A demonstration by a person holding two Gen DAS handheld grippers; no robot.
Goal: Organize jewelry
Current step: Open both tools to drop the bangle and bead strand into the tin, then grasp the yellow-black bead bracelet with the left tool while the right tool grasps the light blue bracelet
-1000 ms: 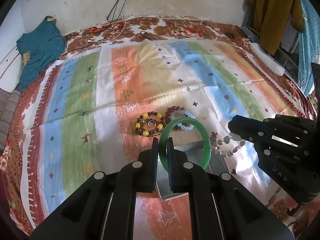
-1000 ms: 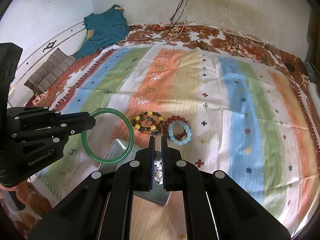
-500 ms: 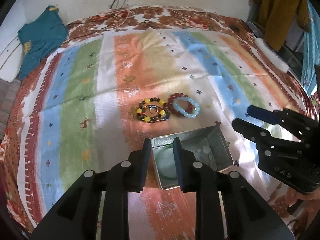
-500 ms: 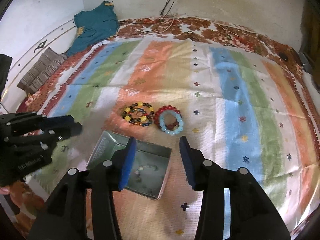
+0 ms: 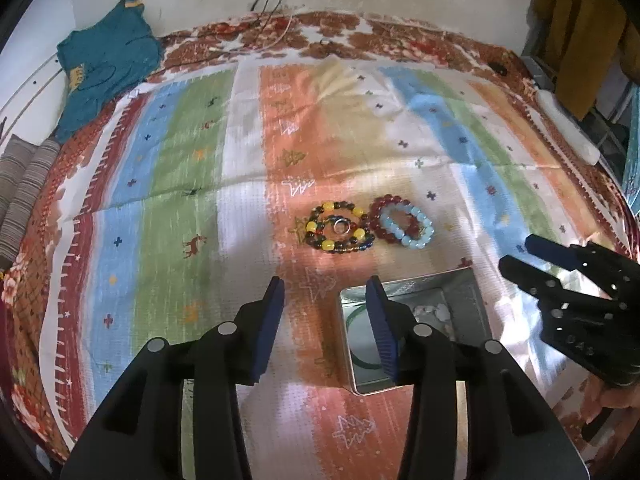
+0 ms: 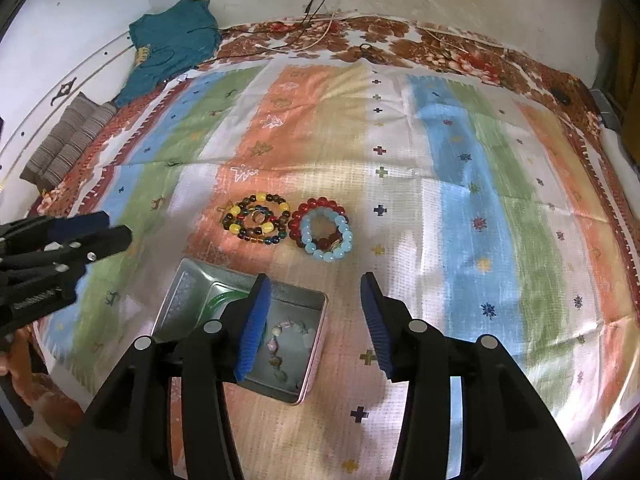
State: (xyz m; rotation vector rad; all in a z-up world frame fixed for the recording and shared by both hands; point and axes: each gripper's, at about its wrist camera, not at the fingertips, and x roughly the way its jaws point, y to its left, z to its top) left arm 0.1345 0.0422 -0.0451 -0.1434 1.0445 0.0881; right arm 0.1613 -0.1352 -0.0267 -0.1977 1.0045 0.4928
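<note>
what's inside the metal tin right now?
The metal tin holds a green bangle at its left end and a pale bead bracelet on the right. The right gripper finger covers the middle, so anything there is hidden.

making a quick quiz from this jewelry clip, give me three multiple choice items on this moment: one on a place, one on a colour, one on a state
1. Where does the green bangle lie?
A. on the striped cloth
B. inside the metal tin
C. in the left claw

2. What colour is the bracelet resting on the dark red bead bracelet?
A. pale blue
B. yellow
C. black

3. How do the two claws stand?
A. both shut
B. only the right one open
C. both open and empty

Answers:
1 B, the green rim shows within the tin's walls.
2 A, the pale blue bead bracelet overlaps the red one.
3 C, the left claw and right claw each show a wide gap holding nothing.
</note>
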